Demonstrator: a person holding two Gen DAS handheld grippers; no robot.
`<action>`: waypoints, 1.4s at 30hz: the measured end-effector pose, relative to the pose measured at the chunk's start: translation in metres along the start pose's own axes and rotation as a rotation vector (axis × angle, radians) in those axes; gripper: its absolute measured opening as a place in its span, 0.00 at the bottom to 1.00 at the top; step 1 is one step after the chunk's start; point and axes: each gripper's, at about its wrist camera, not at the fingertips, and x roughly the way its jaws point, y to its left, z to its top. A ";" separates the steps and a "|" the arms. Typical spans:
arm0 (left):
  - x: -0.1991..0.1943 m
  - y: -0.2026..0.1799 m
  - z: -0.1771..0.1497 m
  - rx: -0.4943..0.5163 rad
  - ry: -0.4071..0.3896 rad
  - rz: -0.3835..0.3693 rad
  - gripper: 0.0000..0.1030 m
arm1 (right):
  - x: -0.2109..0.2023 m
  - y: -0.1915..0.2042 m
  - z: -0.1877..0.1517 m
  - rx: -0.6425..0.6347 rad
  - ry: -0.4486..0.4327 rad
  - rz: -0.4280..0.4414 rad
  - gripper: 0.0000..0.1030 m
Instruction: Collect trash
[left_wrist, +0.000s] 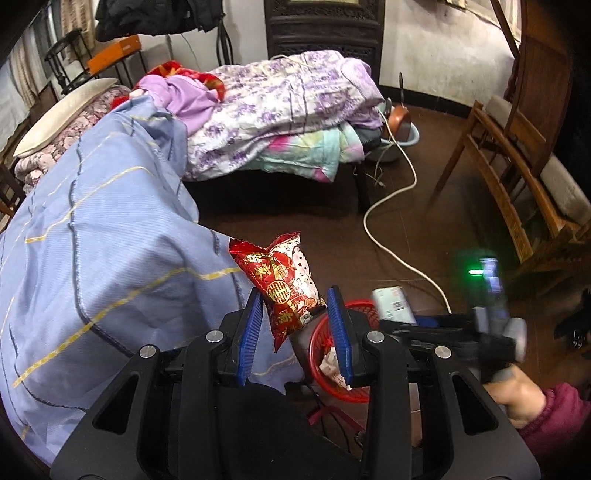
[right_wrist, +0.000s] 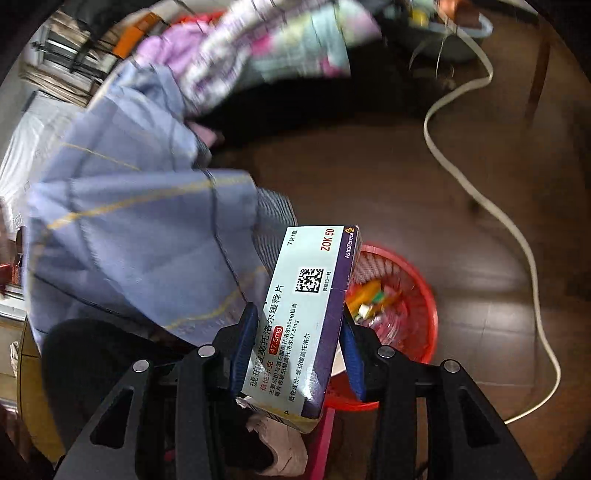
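The left gripper (left_wrist: 295, 325) pinches a red-and-white crinkly foil snack wrapper (left_wrist: 286, 284) near its lower end, above the red plastic mesh basket (left_wrist: 325, 354); it looks light, limp and slippery. The right gripper (right_wrist: 299, 347) brackets a pale-blue and purple cardboard medicine box (right_wrist: 306, 317) across its narrow sides over that basket, though whether the pads press I cannot tell; it seems stiff but crushable.

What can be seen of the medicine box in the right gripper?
The medicine box is a flat rectangular carton, pale blue-green with a dark purple edge, printed with Chinese text, a square code and "ZOK 50". It looks like thin card and appears intact. It stands tilted between the right gripper's blue fingers, its far end over the red basket on the floor. Whether the fingers press it is unclear.
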 end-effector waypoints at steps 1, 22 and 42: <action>0.001 -0.002 0.000 0.005 0.003 -0.003 0.35 | 0.013 -0.006 0.002 0.020 0.032 0.005 0.52; 0.076 -0.074 0.002 0.150 0.245 -0.256 0.35 | -0.167 -0.005 0.006 -0.026 -0.310 0.105 0.61; 0.084 -0.050 -0.027 0.050 0.242 -0.144 0.77 | -0.146 0.004 -0.022 -0.093 -0.178 -0.099 0.69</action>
